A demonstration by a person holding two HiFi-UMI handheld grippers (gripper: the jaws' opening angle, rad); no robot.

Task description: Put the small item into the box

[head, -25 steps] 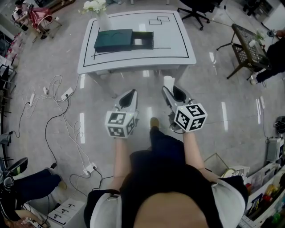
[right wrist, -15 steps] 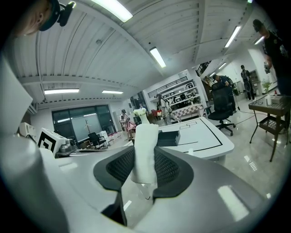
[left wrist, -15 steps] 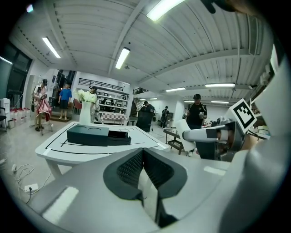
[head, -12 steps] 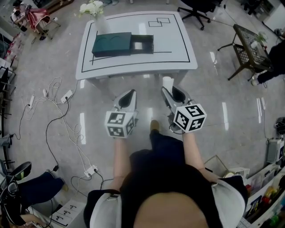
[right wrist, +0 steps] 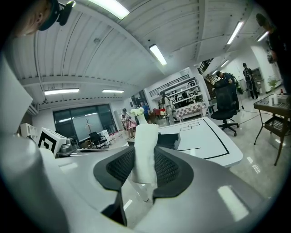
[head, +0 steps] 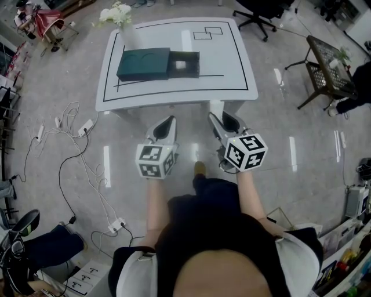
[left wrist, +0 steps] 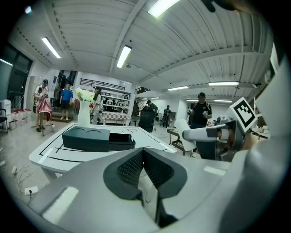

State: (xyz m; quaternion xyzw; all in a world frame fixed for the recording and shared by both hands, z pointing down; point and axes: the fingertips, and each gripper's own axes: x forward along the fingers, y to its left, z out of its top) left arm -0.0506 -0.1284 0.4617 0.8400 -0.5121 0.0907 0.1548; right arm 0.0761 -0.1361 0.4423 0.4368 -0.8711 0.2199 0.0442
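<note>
Right gripper (head: 219, 118), head view: clamped on small white soft roll-like item (head: 216, 107), which sticks out past the jaw tips toward the white desk with black line markings (head: 174, 87). Left gripper (head: 166, 123) just beside it, jaws together, empty. Both are held over the floor just short of the near desk edge. Dark green rectangular box (head: 144, 64) lies on the desk's left half, its open compartment at its right end. The item is well apart from the box, with the desk edge and bare desk surface between. White flowers in a vase (head: 120, 16) stand at the far left desk corner. White cables and power strips (head: 81, 145) on the floor at left, black office chair (head: 261, 14) and dark wire side table (head: 324, 64) at right.

Left gripper view: pads meet at the tips, nothing between. Box ahead on the desk, slightly left. Right gripper alongside at right.

Right gripper view: item stands upright between the pads, long axis vertical, top end above the jaws, pads pressed on its lower part. Box partly hidden behind the item. Desk ahead, chair and side table beyond at right.
</note>
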